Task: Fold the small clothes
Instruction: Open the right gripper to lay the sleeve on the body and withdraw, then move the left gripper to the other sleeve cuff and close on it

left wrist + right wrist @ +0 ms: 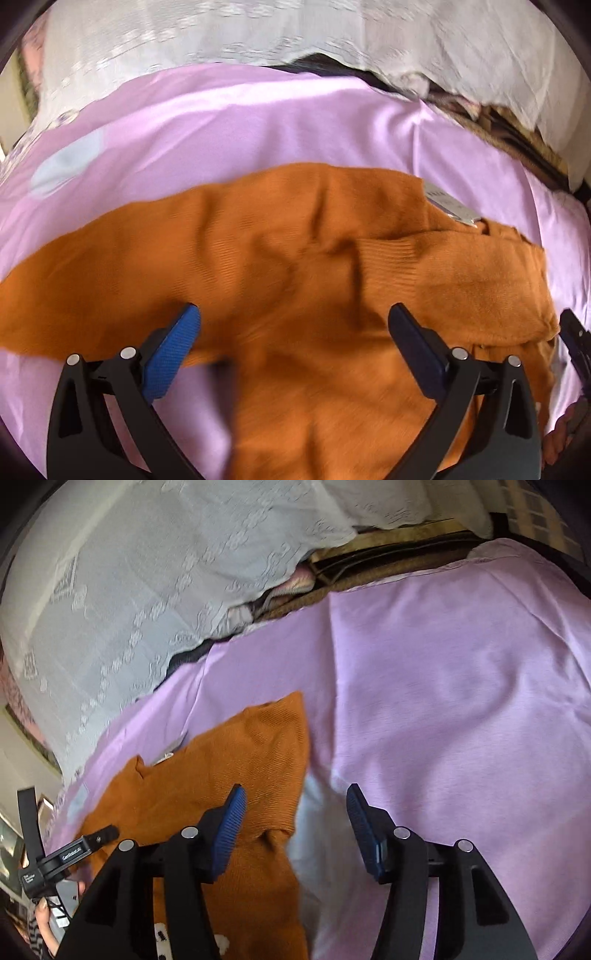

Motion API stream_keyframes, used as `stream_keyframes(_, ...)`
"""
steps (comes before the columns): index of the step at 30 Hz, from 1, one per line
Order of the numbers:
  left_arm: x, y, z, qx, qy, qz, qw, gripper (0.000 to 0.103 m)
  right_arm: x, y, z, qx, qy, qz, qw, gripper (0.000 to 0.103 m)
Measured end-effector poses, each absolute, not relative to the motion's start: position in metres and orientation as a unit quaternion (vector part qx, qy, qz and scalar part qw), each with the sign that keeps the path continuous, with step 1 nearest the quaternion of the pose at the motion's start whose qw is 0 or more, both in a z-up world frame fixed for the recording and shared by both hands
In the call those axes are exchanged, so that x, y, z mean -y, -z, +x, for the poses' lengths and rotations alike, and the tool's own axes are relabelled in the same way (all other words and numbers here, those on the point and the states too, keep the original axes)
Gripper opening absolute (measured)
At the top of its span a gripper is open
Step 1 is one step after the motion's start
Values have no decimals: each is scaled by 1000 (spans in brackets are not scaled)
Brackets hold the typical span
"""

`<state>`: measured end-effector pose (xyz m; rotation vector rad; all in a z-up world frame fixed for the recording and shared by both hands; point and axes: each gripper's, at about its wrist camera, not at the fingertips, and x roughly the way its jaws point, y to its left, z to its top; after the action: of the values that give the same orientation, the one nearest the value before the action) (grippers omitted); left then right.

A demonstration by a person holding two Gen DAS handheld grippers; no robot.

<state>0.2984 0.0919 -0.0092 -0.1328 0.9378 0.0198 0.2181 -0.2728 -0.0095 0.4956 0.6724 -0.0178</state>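
An orange knit garment (295, 266) lies spread on a lilac sheet (221, 129), a white label (450, 210) at its neck. My left gripper (293, 317) is open just above the garment's middle, nothing between its blue pads. In the right wrist view the garment (221, 775) lies at lower left with a white print near the bottom edge. My right gripper (295, 801) is open and empty, over the garment's right edge and the sheet (443, 701). The left gripper's tip (107, 832) shows at the far left there.
A white lace cloth (147, 590) hangs behind the sheet, with brown and dark items (388, 557) under it at the back. A pale blue patch (66, 166) marks the sheet at the left. The right gripper's edge (576, 343) shows at the far right.
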Motion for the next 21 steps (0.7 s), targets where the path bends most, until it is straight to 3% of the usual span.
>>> stream_keyframes(12,-230,4,211,-411,-22,-287,865,99,301,25,192,-304,7,321,897,62)
stream_keyframes(18,-272,11,187,-391,-57,-322,860,99,301,28,193,-305,4,332,893,63)
stream_keyframes(21,-304,24,183,-375,-67,-387,839,99,300,28,194,-307,3,329,893,65)
